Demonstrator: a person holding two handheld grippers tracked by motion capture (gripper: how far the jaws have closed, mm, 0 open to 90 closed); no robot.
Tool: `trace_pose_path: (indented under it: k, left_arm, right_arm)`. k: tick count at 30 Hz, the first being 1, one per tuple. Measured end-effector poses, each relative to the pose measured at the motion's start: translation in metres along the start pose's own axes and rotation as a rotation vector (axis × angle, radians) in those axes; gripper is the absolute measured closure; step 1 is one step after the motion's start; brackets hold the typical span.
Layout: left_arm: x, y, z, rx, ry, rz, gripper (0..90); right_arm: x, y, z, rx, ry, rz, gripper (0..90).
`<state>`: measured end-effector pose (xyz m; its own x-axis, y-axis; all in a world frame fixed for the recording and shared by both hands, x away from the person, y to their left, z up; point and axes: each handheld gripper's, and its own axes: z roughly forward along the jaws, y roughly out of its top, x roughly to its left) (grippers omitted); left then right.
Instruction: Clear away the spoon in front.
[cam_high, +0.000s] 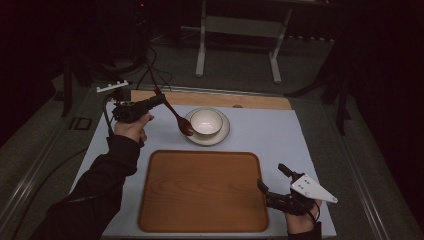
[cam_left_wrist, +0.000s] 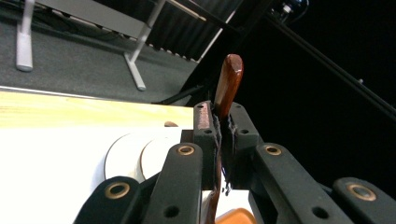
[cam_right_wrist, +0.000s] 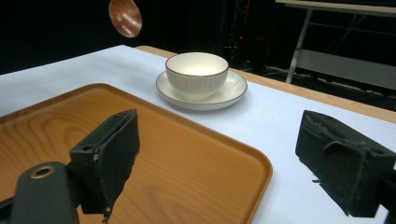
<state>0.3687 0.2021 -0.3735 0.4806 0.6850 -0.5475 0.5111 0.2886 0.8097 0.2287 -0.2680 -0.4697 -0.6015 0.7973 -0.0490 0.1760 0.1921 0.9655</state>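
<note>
while the spoon hangs in the air, nothing sits on the tray yet.
left tool (cam_high: 161, 98): clamped tight on the spoon (cam_high: 176, 117) handle, near the far left corner of the tabletop (cam_high: 270, 131); left gripper view has the handle tip (cam_left_wrist: 229, 84) poking up past the jaws.
spoon: dark red wood, tilted, bowl end down and just beside the saucer's left rim; cannot tell if it touches. held by the upper handle, likely so the scoop end stays free to set down.
bowl (cam_high: 206, 121): white, upright on a saucer (cam_high: 222, 136), toward the far edge at mid tabletop, just beyond the tray.
tray (cam_high: 202, 192): brown wood, bare, at the near edge; looks like the landing spot for the tableware.
right tool (cam_high: 273, 183): jaws wide apart, holding nothing, low at the tray's near right corner; probably waiting, or placed to steady the tray.
right gripper view: bowl (cam_right_wrist: 197, 70) ahead, spoon scoop (cam_right_wrist: 125, 17) aloft at upper left.
</note>
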Motion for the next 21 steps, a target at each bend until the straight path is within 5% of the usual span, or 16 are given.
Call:
trace_pose_path:
  k: [21]
  left_arm:
    - [-0.02,-0.014,-0.041,0.21,-0.07,0.112,84.5]
  right_arm:
    - [0.002,0.001,0.001,0.004,-0.003,-0.01,13.5]
